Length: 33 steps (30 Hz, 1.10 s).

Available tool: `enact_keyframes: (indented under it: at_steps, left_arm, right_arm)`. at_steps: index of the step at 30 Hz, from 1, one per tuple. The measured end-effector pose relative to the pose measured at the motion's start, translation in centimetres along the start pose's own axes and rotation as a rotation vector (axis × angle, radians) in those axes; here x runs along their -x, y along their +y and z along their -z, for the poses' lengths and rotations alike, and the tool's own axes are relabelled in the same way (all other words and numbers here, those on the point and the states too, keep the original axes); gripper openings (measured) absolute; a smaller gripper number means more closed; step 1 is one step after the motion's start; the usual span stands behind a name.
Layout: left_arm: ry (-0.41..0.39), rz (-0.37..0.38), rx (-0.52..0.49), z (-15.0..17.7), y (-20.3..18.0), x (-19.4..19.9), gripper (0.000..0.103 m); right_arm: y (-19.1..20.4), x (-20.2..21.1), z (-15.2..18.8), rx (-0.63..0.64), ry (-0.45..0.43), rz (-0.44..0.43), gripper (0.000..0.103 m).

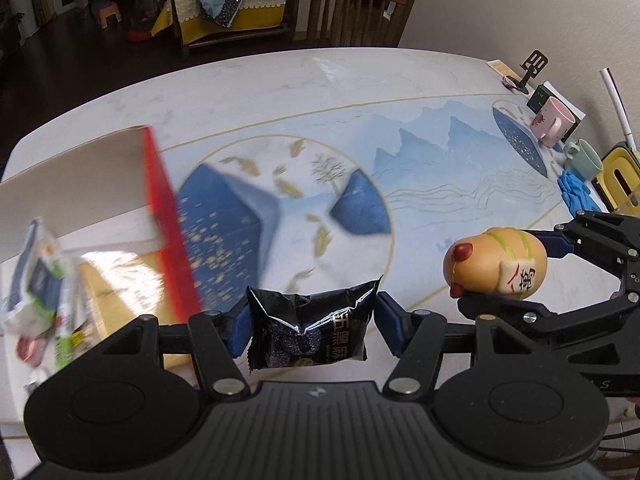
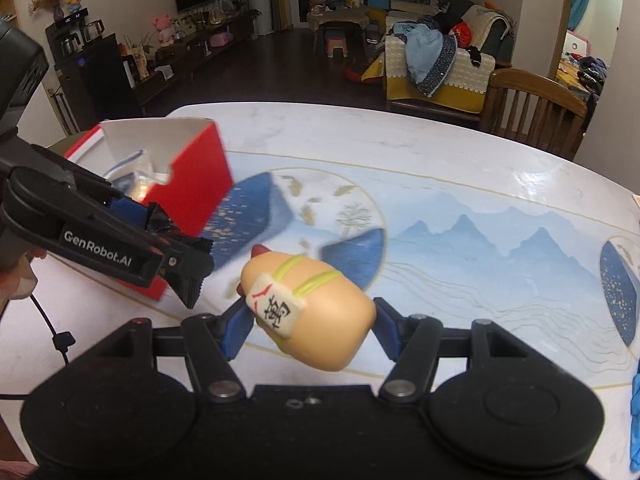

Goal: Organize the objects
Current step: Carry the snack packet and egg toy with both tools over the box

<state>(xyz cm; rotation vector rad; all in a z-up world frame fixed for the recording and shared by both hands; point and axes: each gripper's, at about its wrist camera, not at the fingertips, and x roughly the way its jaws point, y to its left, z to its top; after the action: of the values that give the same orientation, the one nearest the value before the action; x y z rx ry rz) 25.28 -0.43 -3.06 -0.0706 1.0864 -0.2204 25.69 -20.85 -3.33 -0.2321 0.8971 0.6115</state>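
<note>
- Left wrist view: the left tongs (image 1: pixel 312 322) are pinching a black snack packet (image 1: pixel 310 326) by its two crimped ends, held up in the air over the near edge of the surface (image 1: pixel 320 92). Crinkly foil, super light, probably a bit slippery, so I'd say gripping across the padded middle is safer than the seams.
- Right wrist view: the right tongs (image 2: pixel 308 330) are clamped on a squishy-looking tan toy (image 2: pixel 310 314) with yellow stripes, red tips and a little mahjong tile on it. It's also off the surface, pads on its two ends. Looks soft and rounded, so it could roll or pop out if squeezed off-center; the fat middle is the spot to hold.
- Red box (image 2: pixel 176 176) sits open at the left edge of the surface, with some wrapped bits already inside. My guess is that's where both things go.
- Far right edge has a pink mug (image 1: pixel 554 124), a green cup (image 1: pixel 584 160) and a blue glove (image 1: pixel 576 192), well apart from the action.
</note>
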Motion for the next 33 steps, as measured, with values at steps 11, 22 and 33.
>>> enact_keyframes:
  at_steps: [11, 22, 33]
  left_arm:
    - [-0.024, -0.006, 0.008, 3.9, 7.4, 5.5, 0.062]
    - [-0.064, -0.07, 0.056, 5.7, 15.3, 9.3, 0.062]
    - [-0.038, -0.16, 0.092, 4.0, 22.1, 7.7, 0.062]
  right_arm:
    - [9.2, -0.5, -1.6, -0.019, -0.003, -0.029, 0.063]
    - [17.1, -2.2, -4.6, 0.019, -0.041, -0.04, 0.063]
    - [19.8, -7.3, -10.0, 0.038, -0.047, -0.013, 0.063]
